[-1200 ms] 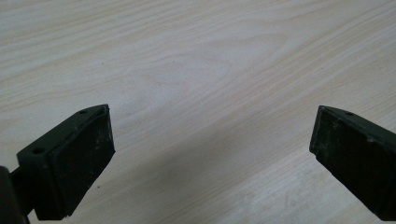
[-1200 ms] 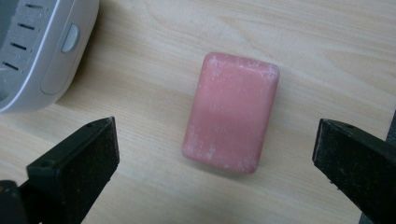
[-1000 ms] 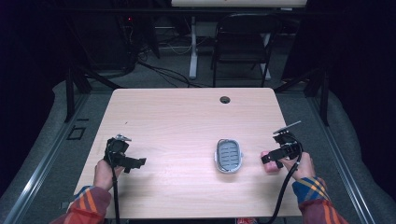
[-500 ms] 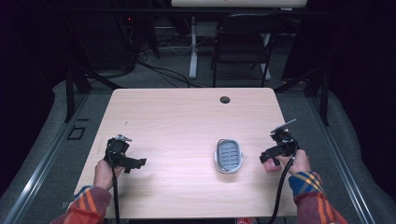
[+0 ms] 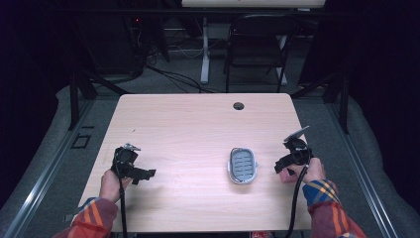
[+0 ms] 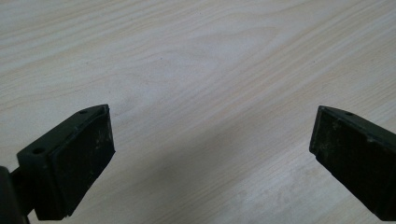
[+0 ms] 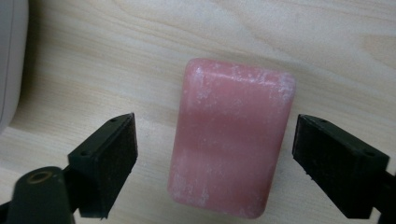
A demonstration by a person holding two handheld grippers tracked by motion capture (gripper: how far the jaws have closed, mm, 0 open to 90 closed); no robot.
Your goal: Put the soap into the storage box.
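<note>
A pink bar of soap [image 7: 231, 140] lies flat on the wooden table [image 5: 198, 129], and a sliver of it [image 5: 285, 173] peeks out under my right hand in the high view. My right gripper [image 7: 217, 161] is open, one jaw on each side of the bar with a gap to both. A grey oval soap dish [image 5: 242, 165] sits just left of that gripper, and its pale rim [image 7: 11, 56] shows in the right gripper view. My left gripper [image 5: 143, 173] rests open near the table's front left, over bare wood [image 6: 205, 93].
A round cable hole [image 5: 238, 105] lies near the table's far edge. A black chair [image 5: 255, 49] and white desk legs [image 5: 204, 54] stand beyond the table. Cables [image 5: 296, 203] trail from both grippers toward the front edge.
My right gripper has shifted slightly right and down, toward the front edge, settling around the pink soap. The left gripper and the soap dish have stayed put.
</note>
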